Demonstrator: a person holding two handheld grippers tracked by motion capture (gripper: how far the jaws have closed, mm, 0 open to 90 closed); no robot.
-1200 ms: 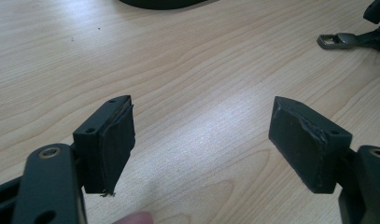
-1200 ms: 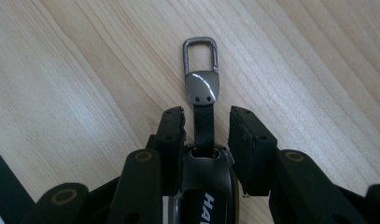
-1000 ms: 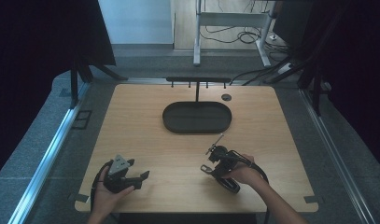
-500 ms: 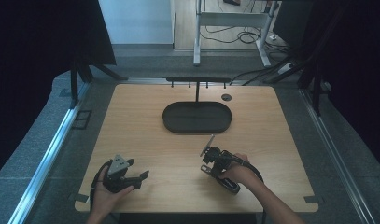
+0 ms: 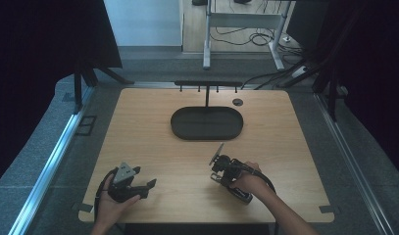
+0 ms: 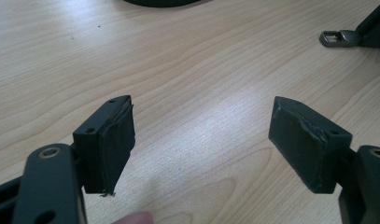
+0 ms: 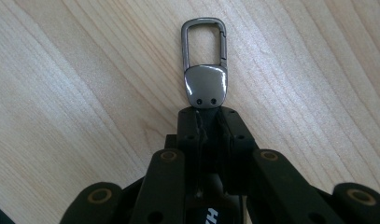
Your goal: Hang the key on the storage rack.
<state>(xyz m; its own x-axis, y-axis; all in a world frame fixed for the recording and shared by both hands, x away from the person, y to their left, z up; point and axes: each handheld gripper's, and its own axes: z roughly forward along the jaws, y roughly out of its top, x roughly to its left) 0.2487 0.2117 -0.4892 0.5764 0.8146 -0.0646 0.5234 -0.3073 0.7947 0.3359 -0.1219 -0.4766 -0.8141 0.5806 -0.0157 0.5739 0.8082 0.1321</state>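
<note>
A small grey metal carabiner clip (image 7: 204, 60) lies flat on the wooden table (image 5: 138, 137). My right gripper (image 7: 206, 114) is shut on the clip's solid end, and its jaws have just been closing with the clip between them. The snap loop points away from the jaws. In the high view the right gripper (image 5: 217, 164) is at the near right of the table. The left gripper view shows the clip (image 6: 339, 38) far off at the top right. My left gripper (image 6: 201, 121) rests low over bare wood, open, with nothing between its pads; in the high view it (image 5: 150, 185) is at the near left.
A black oval tray (image 5: 207, 122) sits at the table's centre back. Behind it stands a low black rack with hooks (image 5: 207, 84), and a small round black cap (image 5: 237, 102) lies to its right. Bare wood lies between the two grippers.
The right gripper has edged slightly left and tilted over the same spot. The left hand and its gripper have stayed put.
</note>
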